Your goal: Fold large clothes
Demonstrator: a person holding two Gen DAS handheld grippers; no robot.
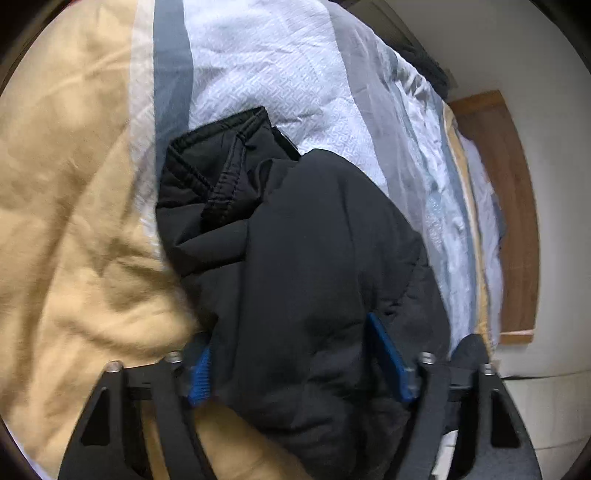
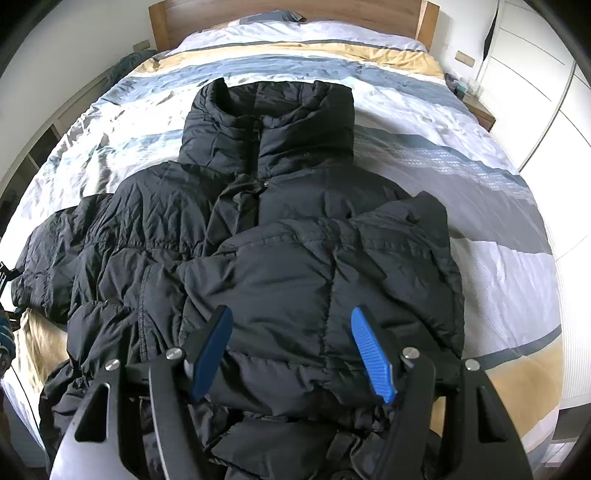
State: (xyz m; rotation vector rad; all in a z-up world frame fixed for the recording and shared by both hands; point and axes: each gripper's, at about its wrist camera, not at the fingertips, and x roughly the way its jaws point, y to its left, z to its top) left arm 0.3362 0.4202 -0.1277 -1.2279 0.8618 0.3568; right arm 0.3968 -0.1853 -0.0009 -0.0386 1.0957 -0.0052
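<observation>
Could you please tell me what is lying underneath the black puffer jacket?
The black puffer jacket lies on a striped duvet in white, grey, blue and tan, on a bed with a wooden headboard. Whatever lies under its middle is covered.

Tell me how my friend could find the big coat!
Look at the wide bed with the wooden headboard and striped cover. The coat lies flat in the middle, its tall collar toward the headboard. It is the only puffy black thing on all that pale blue, white and tan.
</observation>
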